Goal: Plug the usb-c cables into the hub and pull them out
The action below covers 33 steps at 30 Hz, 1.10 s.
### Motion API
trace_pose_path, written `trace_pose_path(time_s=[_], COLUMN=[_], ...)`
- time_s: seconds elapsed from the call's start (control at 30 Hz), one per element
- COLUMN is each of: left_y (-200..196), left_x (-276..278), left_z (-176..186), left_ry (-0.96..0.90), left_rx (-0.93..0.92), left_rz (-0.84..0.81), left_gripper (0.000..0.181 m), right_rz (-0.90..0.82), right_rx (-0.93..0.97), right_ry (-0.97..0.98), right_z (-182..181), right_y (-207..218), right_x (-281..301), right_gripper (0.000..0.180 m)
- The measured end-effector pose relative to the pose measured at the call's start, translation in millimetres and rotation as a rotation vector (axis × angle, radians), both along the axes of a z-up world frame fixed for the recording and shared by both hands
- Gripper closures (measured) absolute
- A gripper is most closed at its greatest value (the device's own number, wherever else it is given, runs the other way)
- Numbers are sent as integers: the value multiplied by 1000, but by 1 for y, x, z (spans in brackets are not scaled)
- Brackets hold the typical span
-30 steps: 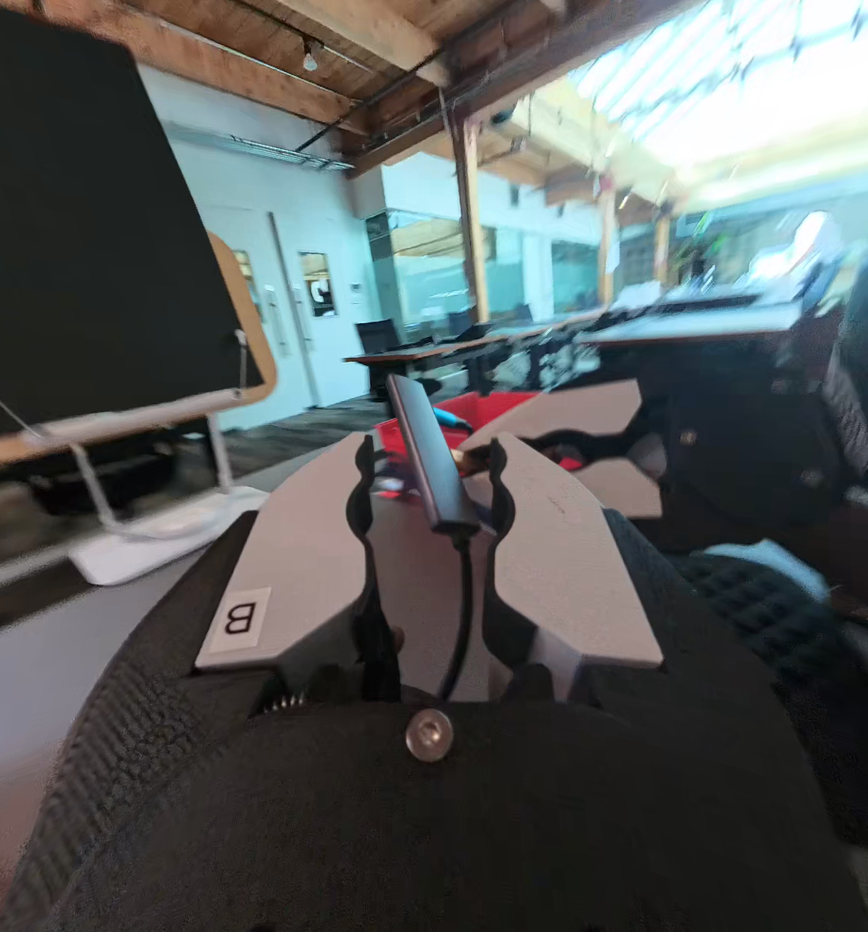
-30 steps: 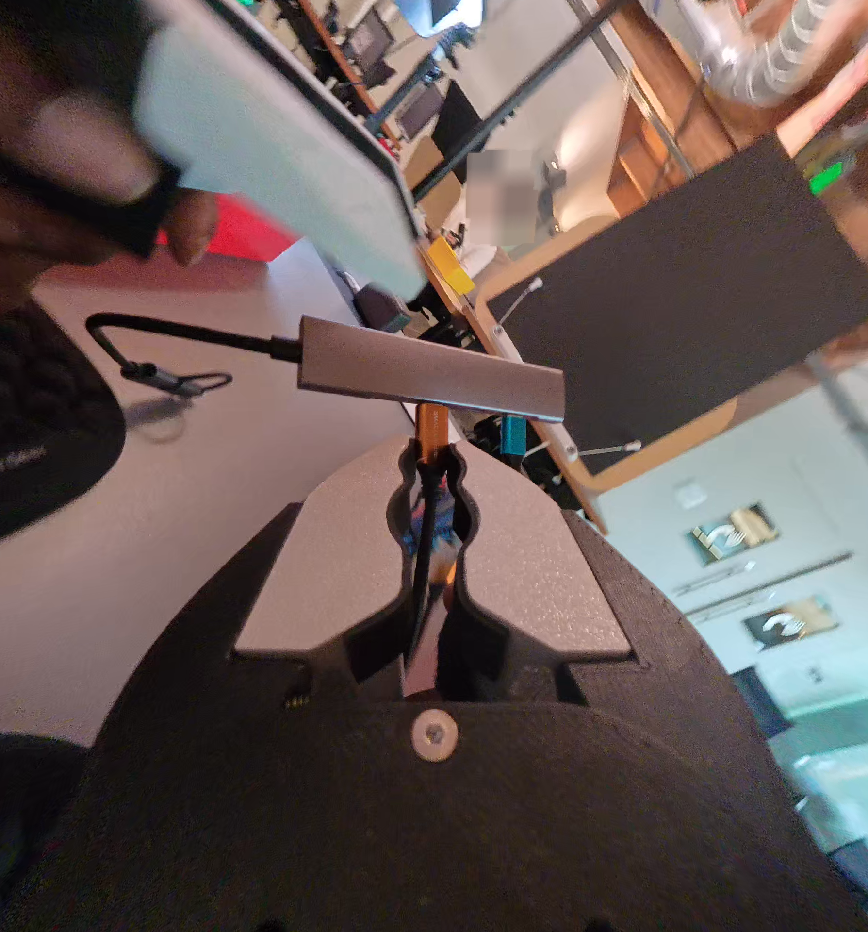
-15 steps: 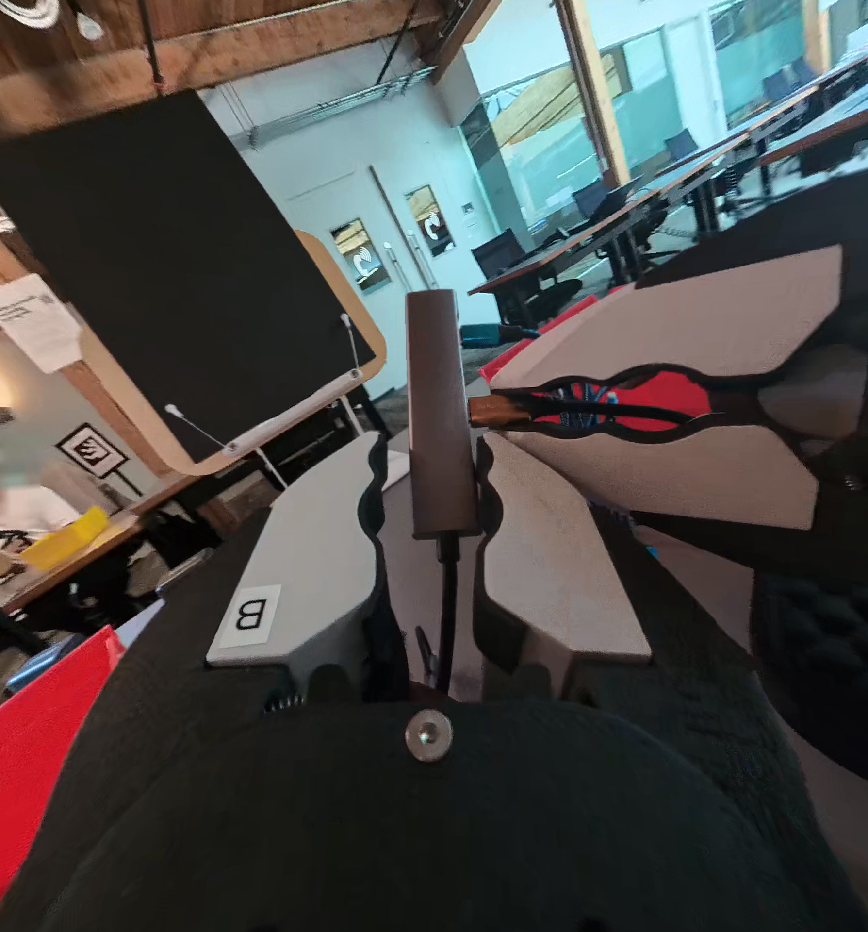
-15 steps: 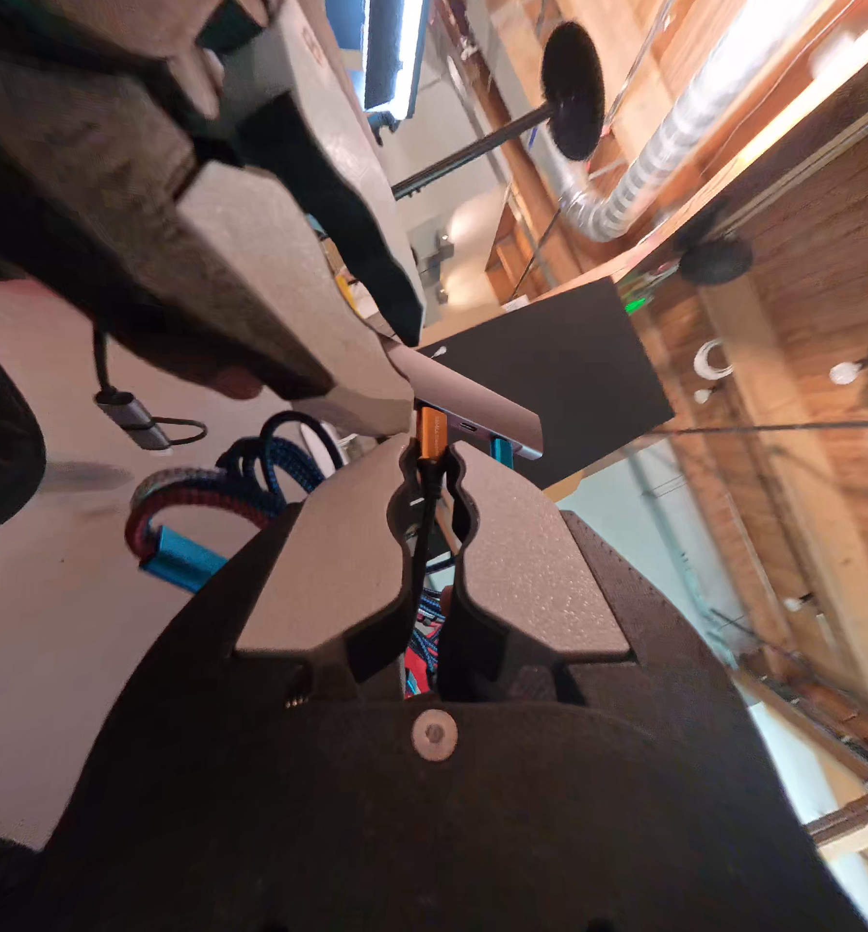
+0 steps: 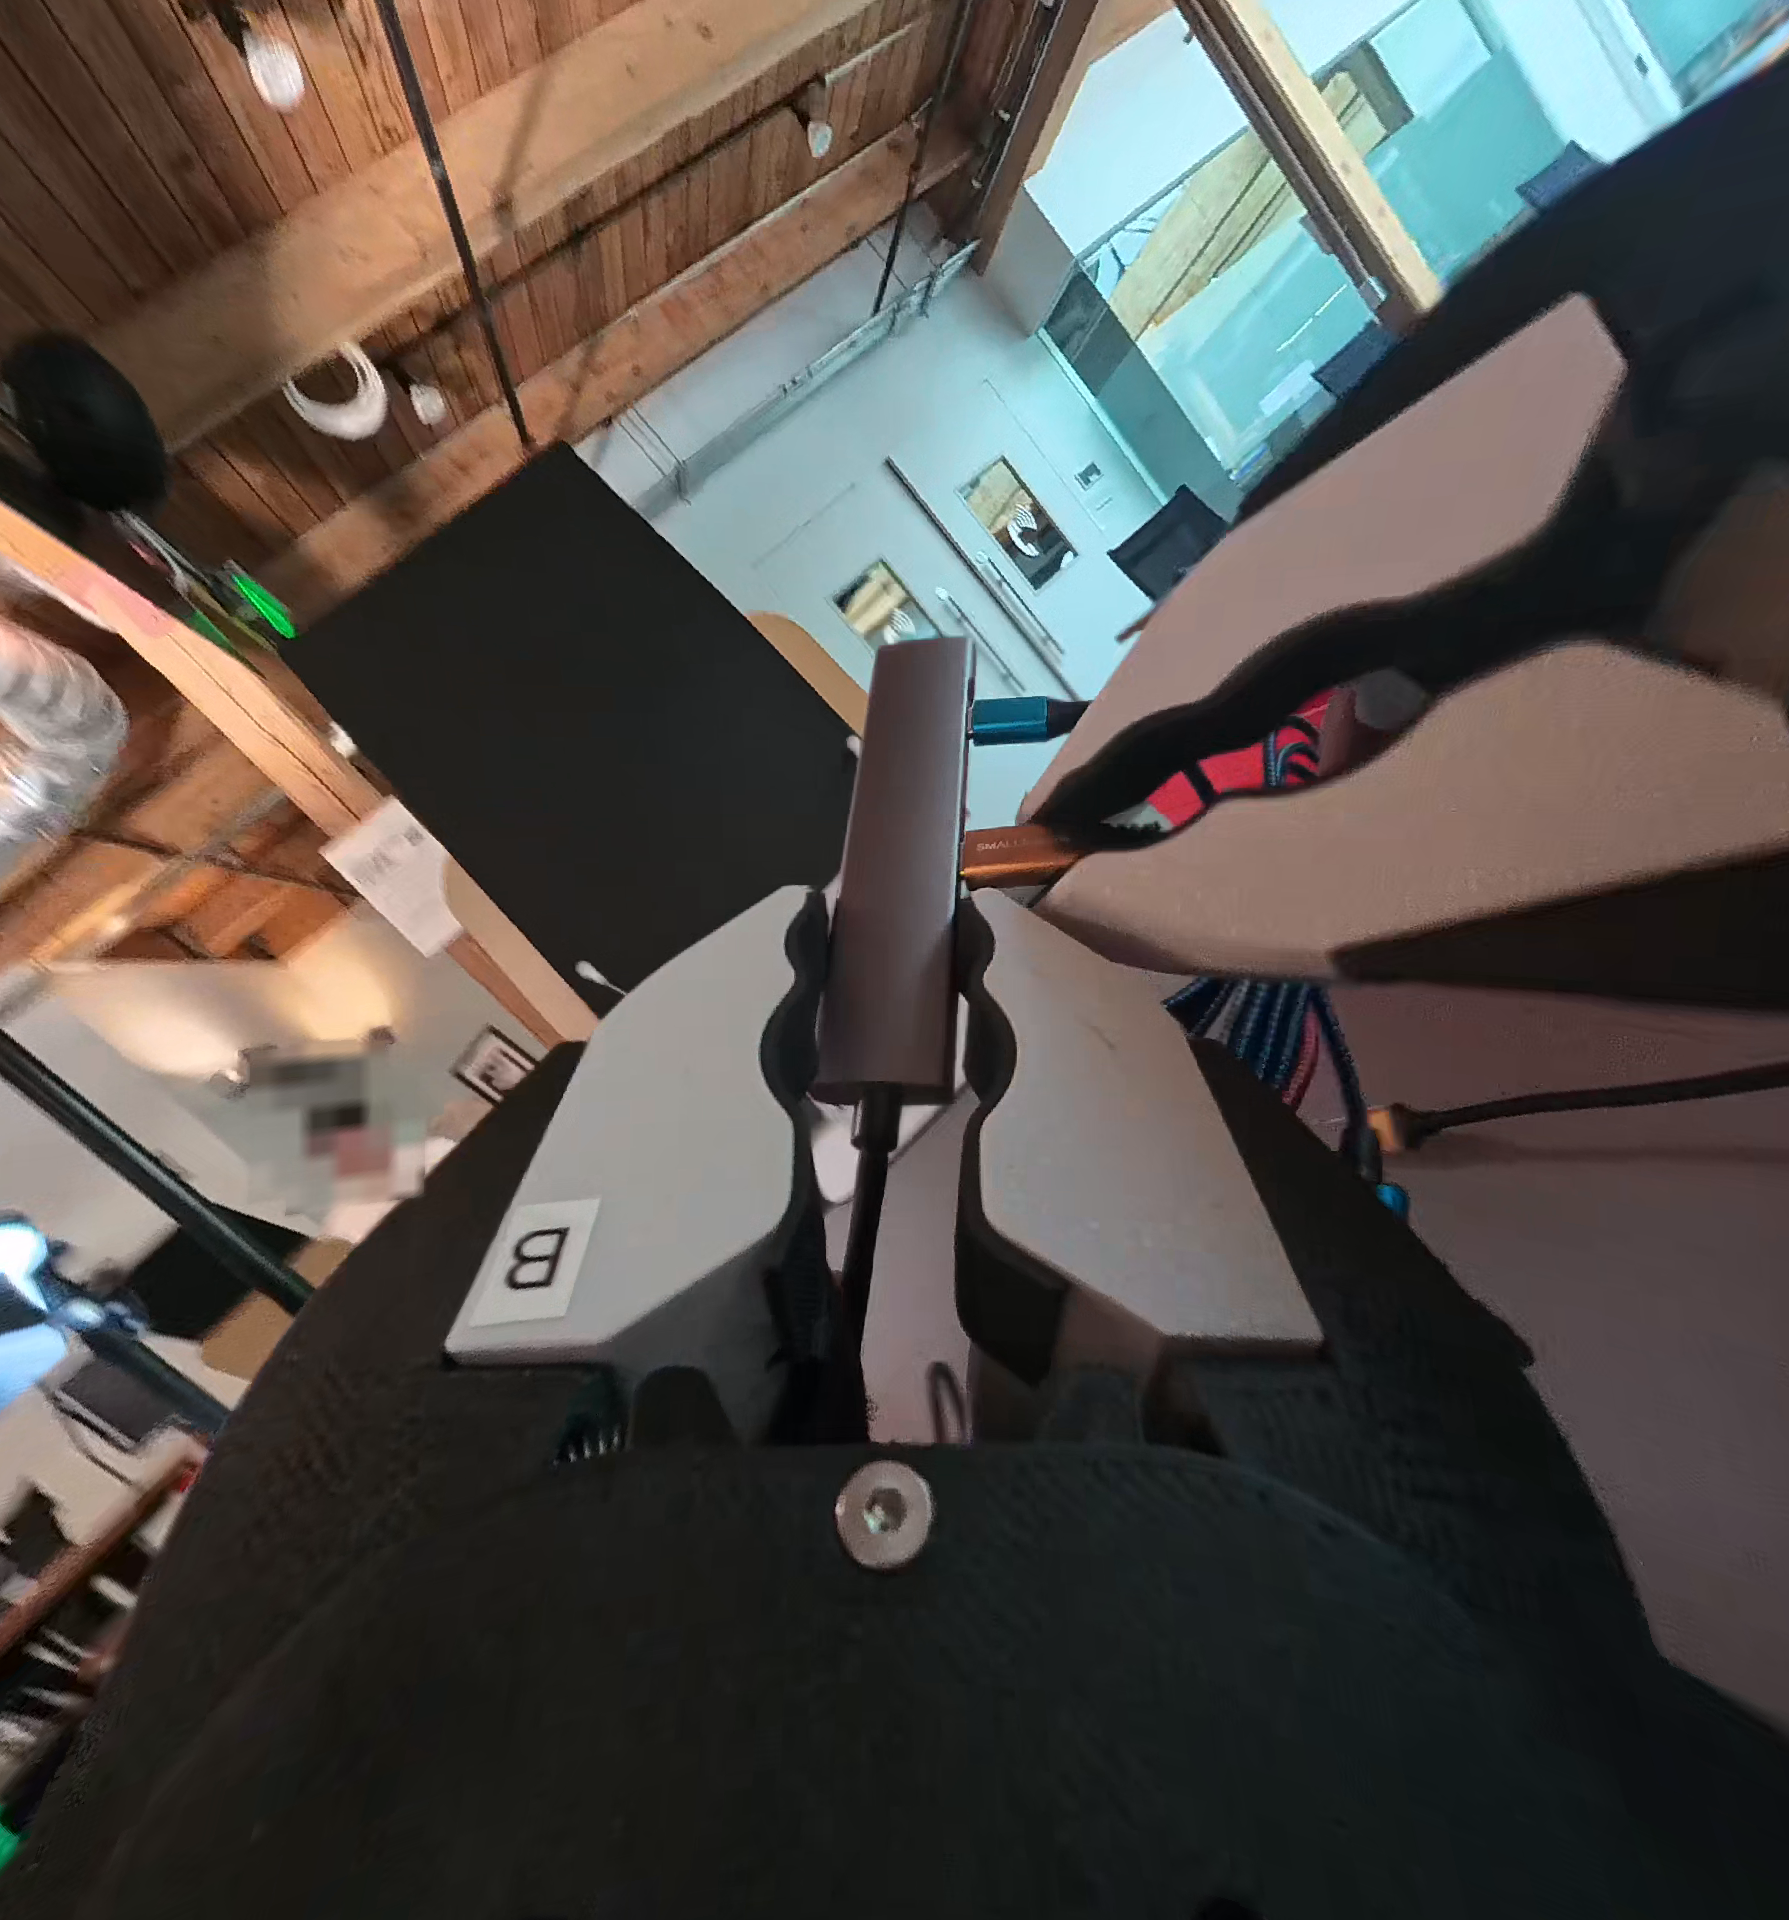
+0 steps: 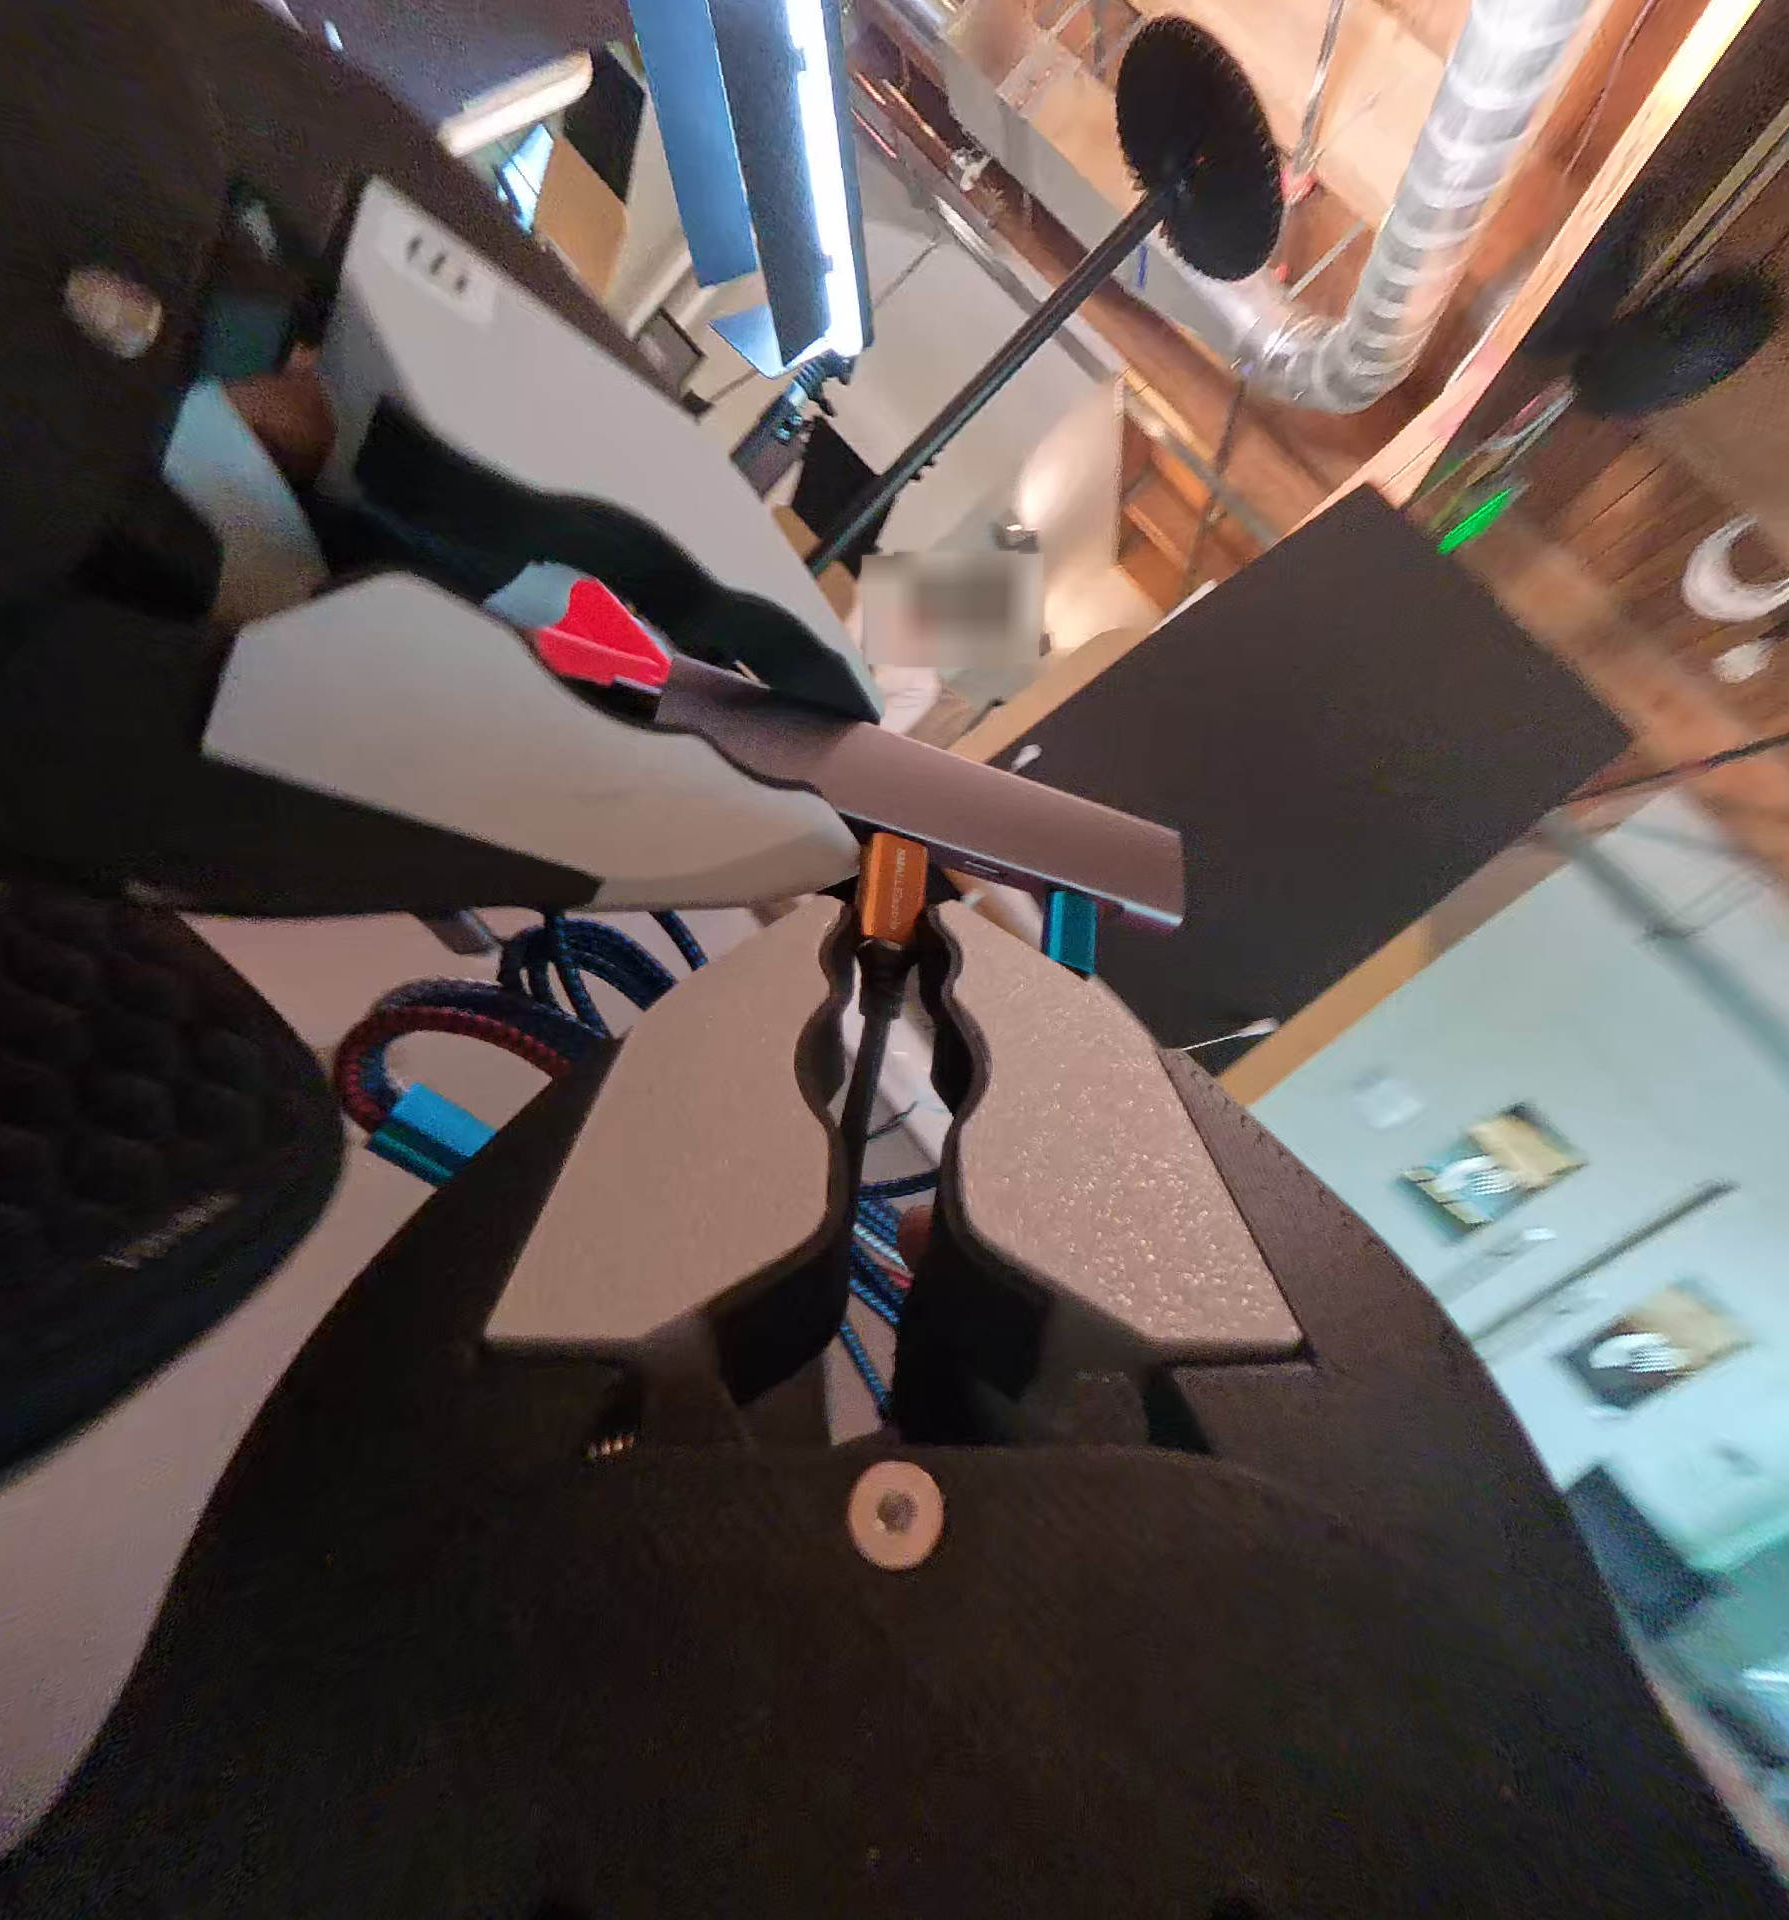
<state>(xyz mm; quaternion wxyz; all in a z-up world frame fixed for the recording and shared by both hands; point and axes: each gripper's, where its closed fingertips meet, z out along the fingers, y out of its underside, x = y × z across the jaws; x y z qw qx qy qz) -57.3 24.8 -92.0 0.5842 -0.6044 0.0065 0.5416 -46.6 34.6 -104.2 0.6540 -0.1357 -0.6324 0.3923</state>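
My left gripper (image 5: 890, 925) is shut on the grey slim hub (image 5: 905, 831) and holds it up in the air, pointing away from me. A blue USB-C plug (image 5: 1015, 719) sits in the hub's side near its far end. My right gripper (image 6: 887, 920) is shut on an orange USB-C plug (image 6: 892, 888), which is pressed against the hub's side (image 6: 1025, 821) close to the left gripper's fingers (image 6: 516, 748). In the left wrist view the orange plug (image 5: 1015, 857) meets the hub from the right, held by the right gripper (image 5: 1051, 831). The blue plug also shows in the right wrist view (image 6: 1069, 928).
Braided blue and red cables (image 6: 516, 1018) with a loose blue plug (image 6: 431, 1132) lie on the grey table (image 6: 90, 1558). Another orange plug (image 5: 1391, 1127) on a black cable lies on the table. A black panel (image 5: 557, 707) stands behind; a black padded mat (image 6: 90, 1143) lies at left.
Both grippers tilted upward, so more ceiling shows. The orange plug stayed pressed at the hub's side, and the blue plug in the hub came into the left wrist view.
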Motion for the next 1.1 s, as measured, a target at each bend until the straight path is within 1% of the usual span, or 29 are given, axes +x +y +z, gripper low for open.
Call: trace_pose_path(time_s=[0.07,0.13,0.17,0.23,0.3,0.37,0.43,0.53,0.6,0.7,0.73,0.87,1.0,1.1], left_y=[0,2,3,4,8,8,7,2,0,1,2,3,3,3], left_x=[0,-1,1,4,6,3,2,1,-1,-5,-6,-14,-17,-19], left_z=[-2,-5,-5,-7,-10,-13,-11,-6,-6,-9,-11,-19,-22,-24], left_ry=[128,93,106,146,171,177,171,182,158,138,99,-1,-91,-121], left_rx=[-56,-49,-53,-69,-102,-125,-107,-68,-55,-72,-64,-65,-41,-38], left_rz=[23,-12,-35,-43,-47,-21,11,53,55,77,62,52,12,7], left_gripper=[157,157,157,158,158,158,158,157,157,157,157,157,157,157], right_rz=[98,209,252,300,276,220,161,10,-26,-29,-32,-87,-74,-89], right_rx=[-133,-254,-292,-317,-288,-242,-223,-101,-100,-99,-85,11,-23,-14], right_ry=[-124,-247,-298,-359,-386,-364,-315,-132,-63,-68,-75,-43,-84,-83], right_z=[-7,-12,-13,-17,-24,-28,-26,-18,-16,-18,-19,-23,-27,-28], right_y=[-2,-3,-3,-3,-2,-1,1,2,1,2,3,5,4,4], right_x=[-1,-2,-2,-1,-4,-7,-10,-11,-10,-12,-12,-15,-16,-17], right_gripper=[168,167,167,166,166,166,167,167,168,168,168,168,169,169])
